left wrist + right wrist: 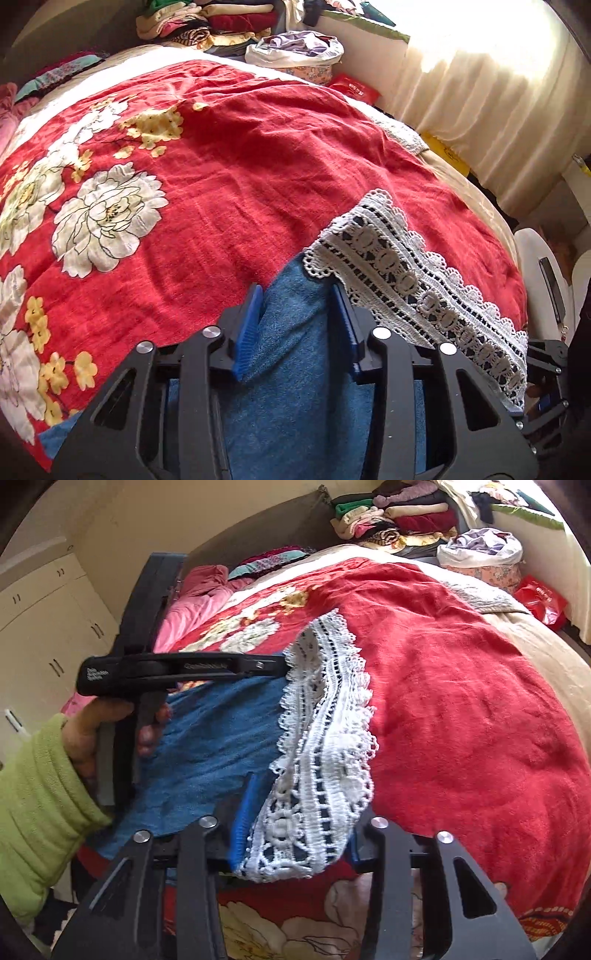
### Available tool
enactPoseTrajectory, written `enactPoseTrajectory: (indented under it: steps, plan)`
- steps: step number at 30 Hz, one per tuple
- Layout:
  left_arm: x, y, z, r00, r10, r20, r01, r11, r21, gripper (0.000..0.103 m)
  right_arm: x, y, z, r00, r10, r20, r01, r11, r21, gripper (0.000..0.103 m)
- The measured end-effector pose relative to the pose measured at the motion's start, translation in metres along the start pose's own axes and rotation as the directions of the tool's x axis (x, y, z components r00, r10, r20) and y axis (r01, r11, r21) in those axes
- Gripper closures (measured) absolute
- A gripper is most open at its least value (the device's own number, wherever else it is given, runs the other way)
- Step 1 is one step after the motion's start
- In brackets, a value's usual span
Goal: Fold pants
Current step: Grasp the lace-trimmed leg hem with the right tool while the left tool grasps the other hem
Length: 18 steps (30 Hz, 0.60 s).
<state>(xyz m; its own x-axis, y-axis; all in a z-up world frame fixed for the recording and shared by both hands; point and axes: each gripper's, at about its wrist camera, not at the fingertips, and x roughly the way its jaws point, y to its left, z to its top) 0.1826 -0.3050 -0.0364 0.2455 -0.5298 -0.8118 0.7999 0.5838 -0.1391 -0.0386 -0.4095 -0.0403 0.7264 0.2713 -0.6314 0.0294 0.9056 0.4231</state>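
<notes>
Pants (295,369) of blue cloth, hemmed with a broad band of white lace (417,284), lay bunched between the fingers of both tools I held over the bed. Closest to me, my left hand-held gripper (295,317) had its blue pads (249,328) spread apart, with a fold of the blue fabric filling the gap between them; I could not tell whether they pinched it or merely straddled it. My right hand-held gripper (291,827) sat the same way around the lace hem (325,746), its left blue pad (243,812) against the cloth and the other pad mostly hidden behind the lace, so its grip was likewise unclear to me. To the left of that gripper, my left hand (107,731) in a light green sleeve (37,797) clasped the black handle of the other tool, whose body reached across above the blue cloth to the far end of the lace. Ahead of both grippers spread the red blanket (258,166) with white and yellow flowers, covering the bed. Farther ahead, beyond the blanket, stood a white bag of laundry (295,48) and a stack of folded clothes (207,22); ahead and to the right of my left gripper hung a sunlit cream curtain (491,92). Far left of my right gripper were cream cupboard doors (44,627).
</notes>
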Motion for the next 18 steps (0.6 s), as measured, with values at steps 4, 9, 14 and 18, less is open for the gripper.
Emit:
enactPoseTrajectory:
  steps: [4, 9, 14, 18]
  plan:
    - [0.005, -0.002, -0.003, 0.999, 0.009, -0.034, -0.01, 1.0, -0.016, 0.088, 0.009, 0.0, 0.001, 1.0, -0.009, -0.013, 0.009, 1.0, 0.014, 0.065]
    - [-0.001, 0.004, -0.006, 1.0, 0.003, 0.003, -0.003, 0.999, -0.045, 0.095, 0.007, 0.011, 0.007, 0.999, 0.045, 0.002, -0.045, 0.999, -0.012, 0.076]
    - [-0.026, 0.02, -0.014, 0.988, -0.107, 0.11, 0.122, 0.983, -0.137, 0.1, -0.004, 0.048, 0.018, 0.996, 0.081, 0.037, -0.075, 0.989, -0.127, 0.076]
    - [-0.063, 0.036, -0.026, 0.97, -0.126, 0.21, 0.165, 0.969, -0.182, 0.1, -0.005, 0.093, 0.021, 0.994, 0.098, 0.042, -0.084, 0.962, -0.26, 0.076]
